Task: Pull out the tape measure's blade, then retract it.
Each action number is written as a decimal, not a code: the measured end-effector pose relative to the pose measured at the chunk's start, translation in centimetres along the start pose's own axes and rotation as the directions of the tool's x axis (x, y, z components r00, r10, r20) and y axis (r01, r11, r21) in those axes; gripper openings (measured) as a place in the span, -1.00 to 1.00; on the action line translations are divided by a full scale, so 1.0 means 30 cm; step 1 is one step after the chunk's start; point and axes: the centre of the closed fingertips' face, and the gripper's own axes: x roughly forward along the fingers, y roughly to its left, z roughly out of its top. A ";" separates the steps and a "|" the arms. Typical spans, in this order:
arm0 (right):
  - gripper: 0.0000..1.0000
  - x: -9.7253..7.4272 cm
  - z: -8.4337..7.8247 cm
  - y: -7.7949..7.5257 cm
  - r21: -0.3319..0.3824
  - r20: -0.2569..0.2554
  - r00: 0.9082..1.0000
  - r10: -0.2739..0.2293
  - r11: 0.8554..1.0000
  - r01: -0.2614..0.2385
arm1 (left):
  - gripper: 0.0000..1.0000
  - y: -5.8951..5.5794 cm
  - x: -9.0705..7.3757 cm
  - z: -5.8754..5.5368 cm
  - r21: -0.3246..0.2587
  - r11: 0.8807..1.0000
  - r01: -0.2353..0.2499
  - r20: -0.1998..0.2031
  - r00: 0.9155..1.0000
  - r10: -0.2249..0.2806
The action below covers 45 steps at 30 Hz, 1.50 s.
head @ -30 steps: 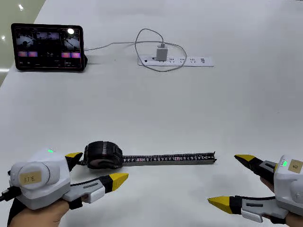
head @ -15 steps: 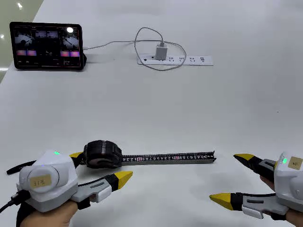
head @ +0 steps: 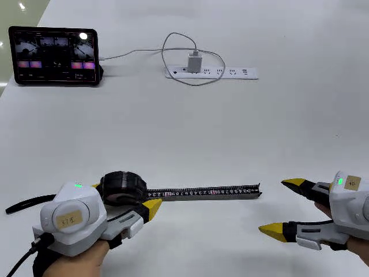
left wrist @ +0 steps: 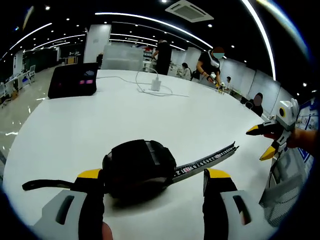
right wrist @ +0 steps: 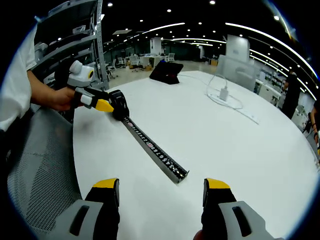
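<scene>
A black tape measure (head: 121, 187) lies on the white table (head: 190, 133), its blade (head: 207, 191) drawn out to the right and flat on the surface. My left gripper (head: 124, 197) is open, one yellow-tipped jaw on each side of the case (left wrist: 139, 165). The blade (left wrist: 210, 159) runs out past the right jaw. My right gripper (head: 282, 206) is open just right of the blade's end hook (head: 259, 190) and apart from it. In the right gripper view the blade (right wrist: 152, 147) ends a little ahead of the gap in the right gripper (right wrist: 161, 184), and the case (right wrist: 119, 104) lies far off.
A tablet (head: 55, 56) stands at the back left. A power strip (head: 210, 73) with a charger and looped cable lies at the back centre. The tape's black strap (head: 29, 203) trails left of the case. A mesh chair (right wrist: 35, 165) sits by the table edge.
My left gripper has moved forward and right, so its jaws now stand on either side of the tape case. The right gripper and the blade have stayed about where they were.
</scene>
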 end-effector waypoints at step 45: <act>0.02 0.113 -0.012 -0.101 -0.195 -0.184 0.976 0.117 0.969 -0.153 | 0.23 0.070 0.050 -0.012 -0.136 0.979 -0.151 -0.037 0.988 0.147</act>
